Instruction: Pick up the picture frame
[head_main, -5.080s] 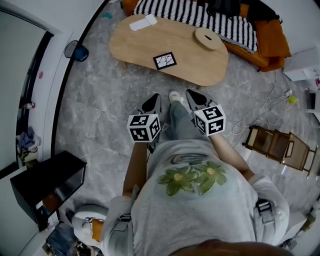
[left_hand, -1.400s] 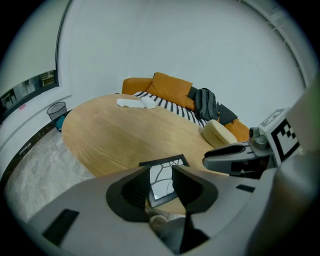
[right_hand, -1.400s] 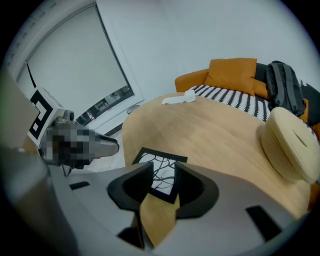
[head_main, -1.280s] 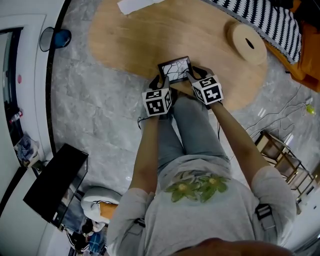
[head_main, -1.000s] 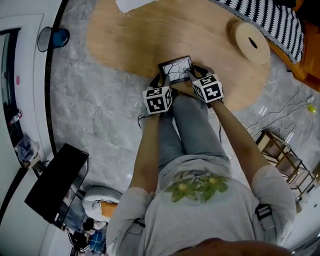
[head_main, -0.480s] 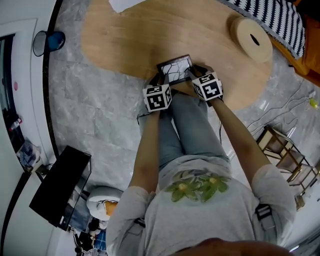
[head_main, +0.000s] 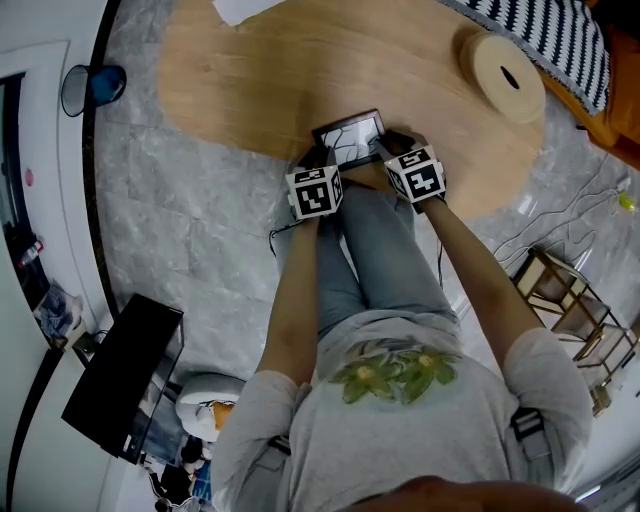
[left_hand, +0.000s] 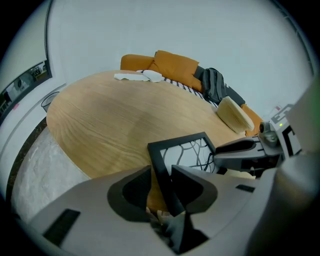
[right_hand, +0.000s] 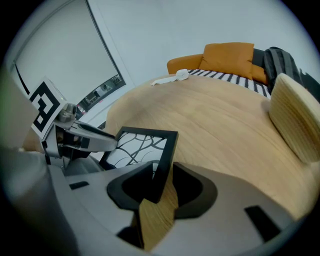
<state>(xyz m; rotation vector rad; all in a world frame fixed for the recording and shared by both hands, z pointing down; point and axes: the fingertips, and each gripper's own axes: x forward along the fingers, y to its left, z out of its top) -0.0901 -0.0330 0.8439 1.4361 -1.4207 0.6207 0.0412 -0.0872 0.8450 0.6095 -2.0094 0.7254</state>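
Note:
The black picture frame (head_main: 348, 136), with a white sheet of black curved lines in it, lies flat near the front edge of the wooden table (head_main: 300, 70). My left gripper (head_main: 318, 160) straddles the frame's left edge (left_hand: 159, 165). Its jaws are closing, with a strip of table still showing beside the edge. My right gripper (head_main: 392, 148) straddles the frame's right edge (right_hand: 165, 155), also with a gap of table on one side. Both point steeply down. Each gripper shows in the other's view, across the frame.
A round pale wooden disc (head_main: 503, 65) lies at the table's far right and white cloth or paper (head_main: 235, 8) at its far left. A striped, orange sofa (head_main: 545, 35) stands behind. A wooden rack (head_main: 562, 305) stands at the right and a black cabinet (head_main: 120, 375) at the lower left.
The person has come up to the table since the oldest frame. Over the last second both grippers sank a little onto the frame's two side edges.

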